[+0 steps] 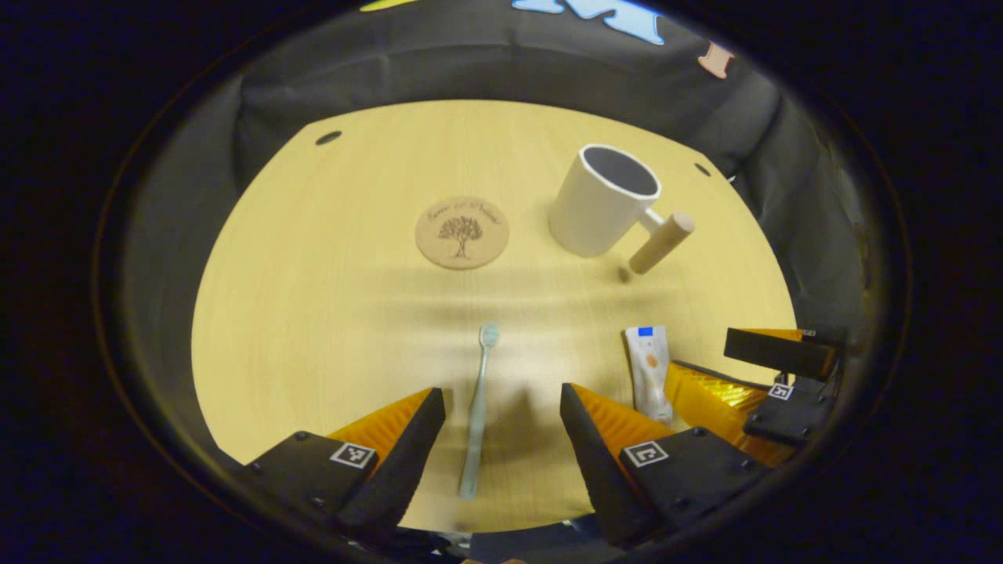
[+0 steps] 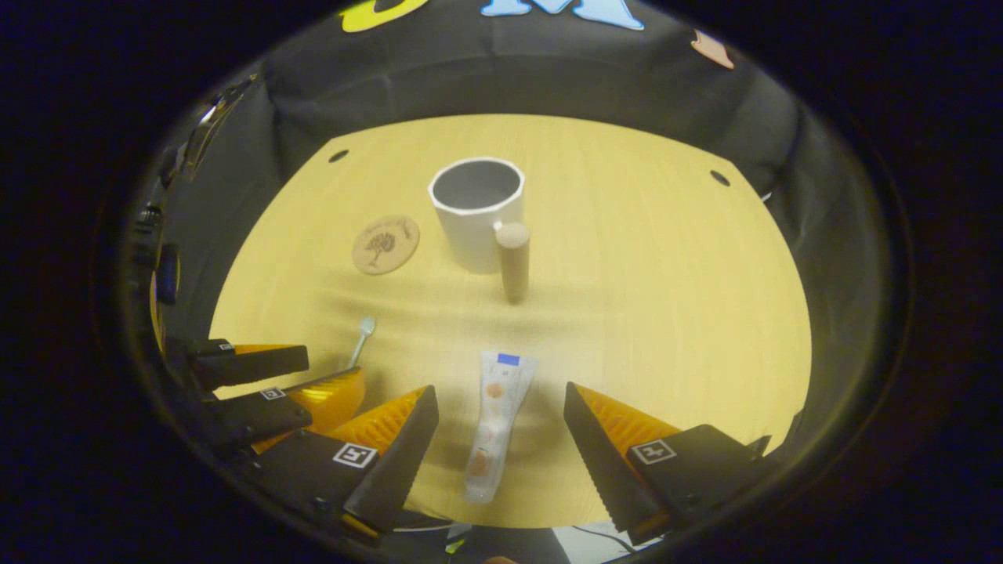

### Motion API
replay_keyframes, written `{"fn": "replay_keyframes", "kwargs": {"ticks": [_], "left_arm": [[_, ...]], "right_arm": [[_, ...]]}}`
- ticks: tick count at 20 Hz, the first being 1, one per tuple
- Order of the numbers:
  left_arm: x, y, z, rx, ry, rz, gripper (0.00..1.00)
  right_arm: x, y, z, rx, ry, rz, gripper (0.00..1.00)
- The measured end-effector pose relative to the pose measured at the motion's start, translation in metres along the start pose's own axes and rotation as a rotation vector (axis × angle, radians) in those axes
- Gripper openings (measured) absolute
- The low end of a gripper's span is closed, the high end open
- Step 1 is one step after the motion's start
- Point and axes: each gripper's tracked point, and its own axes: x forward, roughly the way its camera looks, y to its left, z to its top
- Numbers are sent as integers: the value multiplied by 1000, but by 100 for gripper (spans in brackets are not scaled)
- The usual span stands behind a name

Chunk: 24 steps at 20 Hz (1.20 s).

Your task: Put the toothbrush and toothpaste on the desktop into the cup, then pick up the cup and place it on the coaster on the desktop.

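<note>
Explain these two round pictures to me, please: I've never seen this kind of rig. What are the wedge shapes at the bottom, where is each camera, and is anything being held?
Each picture comes from a fisheye camera riding on a hand-held two-finger claw, looking forward along its fingers. The wedges at the bottom are those fingers.

The left gripper view shows the left claw, open, with a toothbrush lying on the table between its fingers, not gripped. The other claw appears at its right edge.

The right gripper view shows the right claw, also open, straddling a toothpaste tube that lies flat.

On the wooden table there is also a white cup, upright, with a wooden handle, and beside it a round coaster with a tree drawing. The cup looks empty.

Nothing is held at this moment.
</note>
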Motion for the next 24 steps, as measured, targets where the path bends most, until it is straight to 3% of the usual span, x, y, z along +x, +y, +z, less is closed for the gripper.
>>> {"fn": "replay_keyframes", "kwargs": {"ticks": [4, 8, 15, 17, 18, 19, 21, 22, 23, 24], "left_arm": [[12, 12, -14, 50, 105, 36, 99], [24, 8, -27, 28, 197, 24, 100], [29, 15, -33, 107, 264, 80, 98], [29, 10, -35, 149, 275, 79, 93], [30, 8, -37, 154, 276, 79, 87], [30, 7, -35, 153, 284, 78, 81], [30, 7, -35, 132, 294, 78, 71], [30, 8, -36, 131, 296, 78, 52], [30, 9, -35, 127, 297, 76, 48], [30, 10, -35, 123, 294, 76, 41]], "right_arm": [[21, 2, -12, 47, 113, 18, 100], [32, 3, -16, 56, 148, 12, 100], [50, 0, -22, 30, 220, 1, 99], [52, 0, -27, 22, 241, 1, 92], [53, -5, -25, 6, 235, -16, 96], [55, -7, -24, 8, 235, -15, 82], [53, -6, -23, 27, 243, -14, 69], [49, -5, -22, 36, 246, -7, 65], [53, -2, -22, 44, 254, 3, 58], [52, -2, -24, 48, 254, 6, 41]]}}
